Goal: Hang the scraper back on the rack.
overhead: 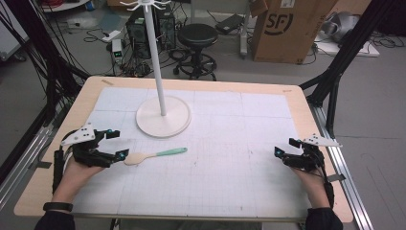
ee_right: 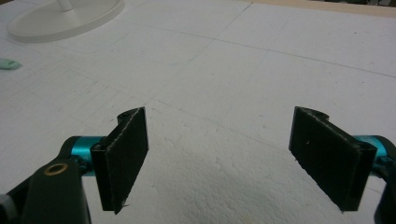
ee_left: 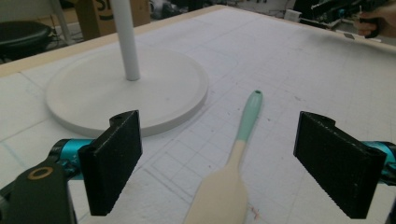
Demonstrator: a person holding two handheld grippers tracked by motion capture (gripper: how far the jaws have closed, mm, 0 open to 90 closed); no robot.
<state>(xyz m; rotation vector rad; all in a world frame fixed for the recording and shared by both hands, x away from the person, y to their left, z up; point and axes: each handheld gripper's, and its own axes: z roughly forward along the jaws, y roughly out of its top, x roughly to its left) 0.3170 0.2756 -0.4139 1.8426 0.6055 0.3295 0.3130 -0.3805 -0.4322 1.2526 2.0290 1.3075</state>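
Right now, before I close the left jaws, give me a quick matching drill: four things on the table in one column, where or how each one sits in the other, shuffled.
Things
1. spatula
2. white stand
3. left gripper
4. right gripper

States
A. open, over bare mat near the table's right edge
B. upright, round base flat on the mat
C. lying flat, pale blade between open jaws
D. open, astride the spatula's blade end

Pairs: 1-C, 2-B, 3-D, 4-A
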